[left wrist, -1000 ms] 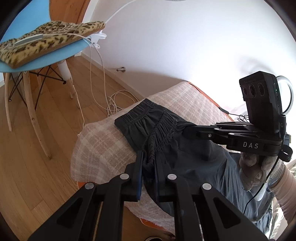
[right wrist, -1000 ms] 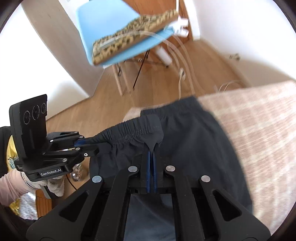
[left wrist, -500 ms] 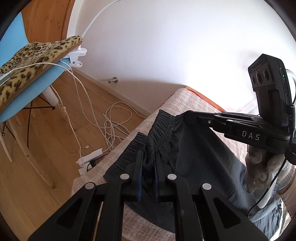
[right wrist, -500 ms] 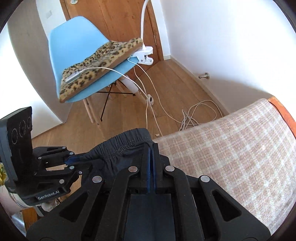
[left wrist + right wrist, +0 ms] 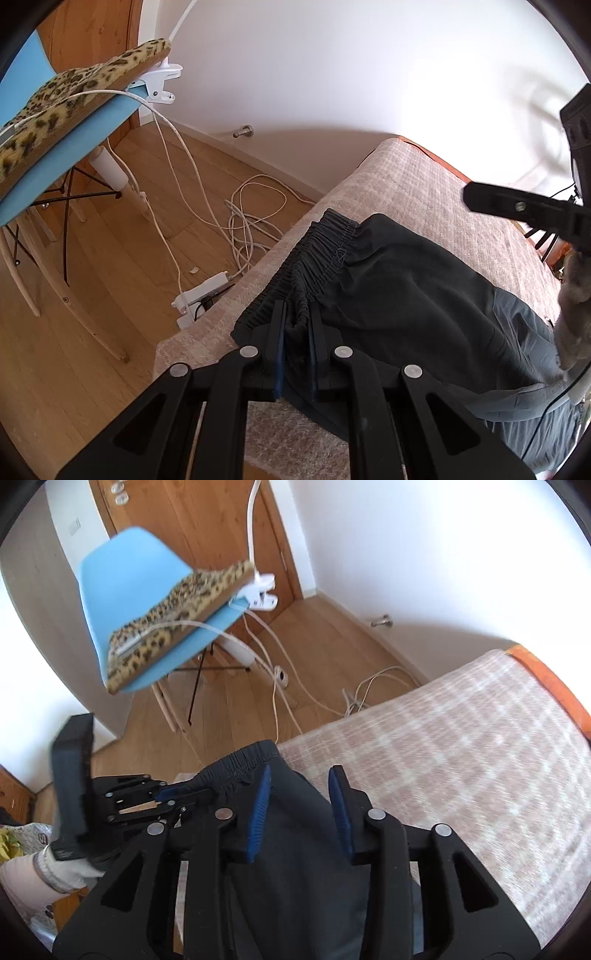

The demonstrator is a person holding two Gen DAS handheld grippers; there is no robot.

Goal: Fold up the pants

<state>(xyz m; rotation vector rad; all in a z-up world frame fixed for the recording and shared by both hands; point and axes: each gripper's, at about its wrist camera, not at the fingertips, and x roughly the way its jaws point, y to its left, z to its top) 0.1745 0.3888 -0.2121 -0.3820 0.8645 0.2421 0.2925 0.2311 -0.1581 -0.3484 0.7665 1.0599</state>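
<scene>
Dark grey pants with a gathered elastic waistband lie on a beige checked cover, the waistband near its left edge. My left gripper is shut on a bunched part of the waistband. It also shows at the left of the right wrist view, still pinching the waistband. My right gripper is open just above the pants, holding nothing. Its dark fingers show at the right edge of the left wrist view, raised above the cloth.
A blue chair with a leopard-print cushion and a clipped white lamp clamp stands on the wooden floor. White cables and a power strip lie by the cover's edge. An orange rim borders the far side.
My right gripper has opened and let go of the waistband, then lifted away. The waistband has come down onto the cover. My left gripper keeps its hold.
</scene>
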